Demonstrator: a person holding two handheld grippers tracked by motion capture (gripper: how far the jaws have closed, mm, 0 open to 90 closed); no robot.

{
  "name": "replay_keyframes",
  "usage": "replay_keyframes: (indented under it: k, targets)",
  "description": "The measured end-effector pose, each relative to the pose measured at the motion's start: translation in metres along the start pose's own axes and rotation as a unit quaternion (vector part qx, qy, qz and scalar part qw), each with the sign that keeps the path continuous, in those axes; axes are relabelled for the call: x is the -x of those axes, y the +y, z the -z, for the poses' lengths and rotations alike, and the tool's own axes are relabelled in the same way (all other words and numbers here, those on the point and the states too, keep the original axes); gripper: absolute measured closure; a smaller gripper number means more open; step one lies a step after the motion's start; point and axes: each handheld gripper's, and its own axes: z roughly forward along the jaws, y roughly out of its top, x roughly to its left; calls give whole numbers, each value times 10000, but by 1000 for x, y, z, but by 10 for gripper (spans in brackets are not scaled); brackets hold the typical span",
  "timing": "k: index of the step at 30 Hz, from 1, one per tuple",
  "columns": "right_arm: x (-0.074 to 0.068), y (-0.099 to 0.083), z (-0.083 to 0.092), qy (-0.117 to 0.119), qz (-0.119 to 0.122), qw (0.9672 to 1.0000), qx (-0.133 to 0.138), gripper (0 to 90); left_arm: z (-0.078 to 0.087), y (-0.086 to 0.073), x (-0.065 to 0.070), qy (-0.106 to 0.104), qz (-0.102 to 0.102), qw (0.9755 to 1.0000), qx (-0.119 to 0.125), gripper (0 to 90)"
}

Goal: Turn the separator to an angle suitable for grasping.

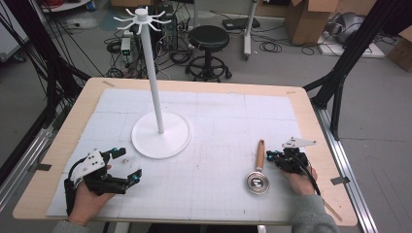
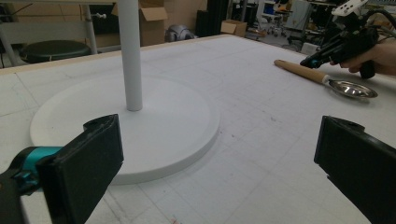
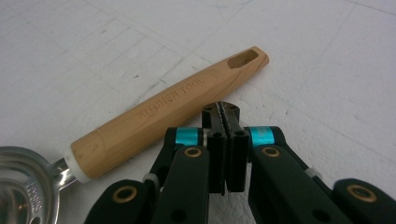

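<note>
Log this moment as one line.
left gripper: open, empty | right gripper: shut, empty, beside spoon handle | spoon: flat on table | stand: upright

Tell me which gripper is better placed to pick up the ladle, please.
Probably the right gripper: it sits just beside the ladle's wooden handle, but its jaws are shut and must open first. The left gripper is open, yet it rests across the table near the stand.
</note>
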Motion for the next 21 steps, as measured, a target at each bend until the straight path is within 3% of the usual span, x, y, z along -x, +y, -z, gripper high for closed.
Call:
replay_keyframes:
  k: [21]
  targets:
    - [-3, 5, -6, -34, 131, 9999, -23, 900, 0, 0, 1, 8, 23, 10000, -12, 18]
